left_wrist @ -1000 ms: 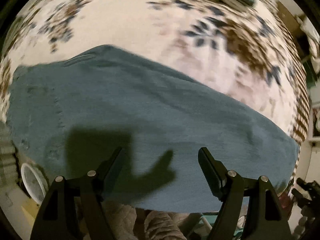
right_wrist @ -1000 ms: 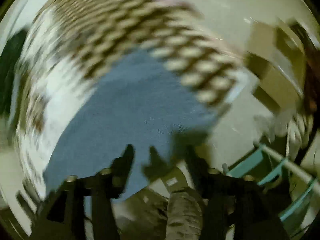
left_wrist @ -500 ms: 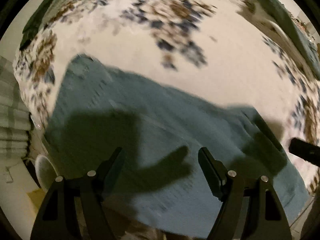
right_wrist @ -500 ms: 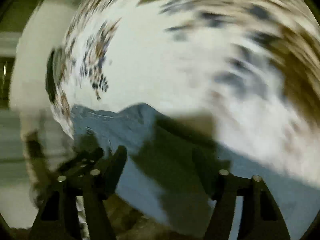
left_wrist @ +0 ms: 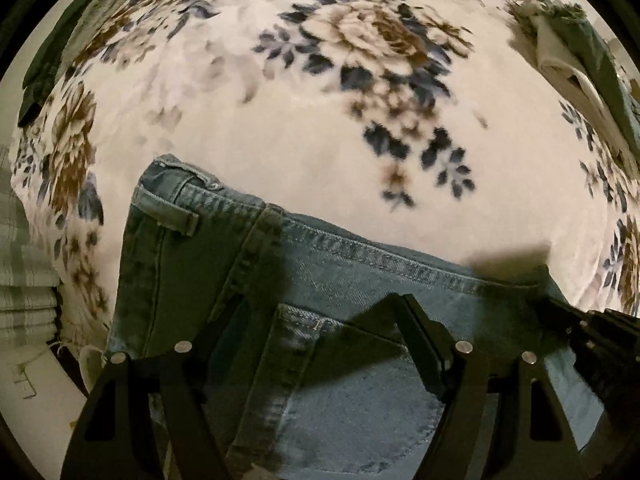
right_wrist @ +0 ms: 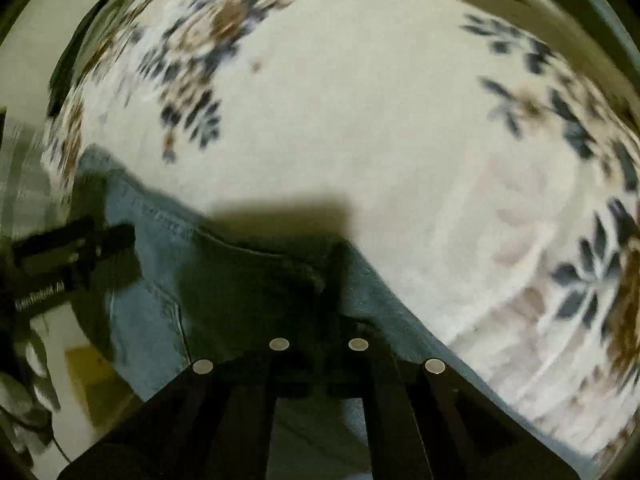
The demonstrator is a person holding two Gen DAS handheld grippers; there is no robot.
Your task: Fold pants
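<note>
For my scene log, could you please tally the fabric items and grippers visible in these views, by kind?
Blue denim jeans: 1
White floral blanket under them: 1
Dark green folded cloth at the far left edge: 1
Pale clothes pile at the far right: 1
Black two-finger grippers, left gripper and right gripper: 2
Total: 6

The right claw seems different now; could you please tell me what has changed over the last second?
The right claw was open half a second ago and has shut on the jeans at their edge. The left claw has dropped closer over the waistband, still open. The jeans remain on the floral blanket.
</note>
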